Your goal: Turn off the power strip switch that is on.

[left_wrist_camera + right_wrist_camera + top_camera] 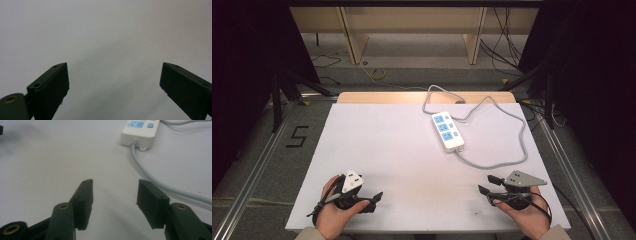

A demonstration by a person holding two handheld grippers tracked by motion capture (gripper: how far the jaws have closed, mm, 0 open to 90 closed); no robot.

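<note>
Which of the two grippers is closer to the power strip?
The right gripper. The power strip lies on the right half of the table, its cord looping near that gripper; the left gripper is farther away.

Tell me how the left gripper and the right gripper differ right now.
The left gripper has its jaws spread wider than the right gripper. The left gripper faces bare white table; the right gripper has the power strip and its grey cable ahead. Both are open, empty, hand-held near the table's front edge.

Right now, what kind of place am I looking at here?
Probably a lab recording station: a white table bearing a power strip, black curtains at the sides, loose cables on the floor.
</note>
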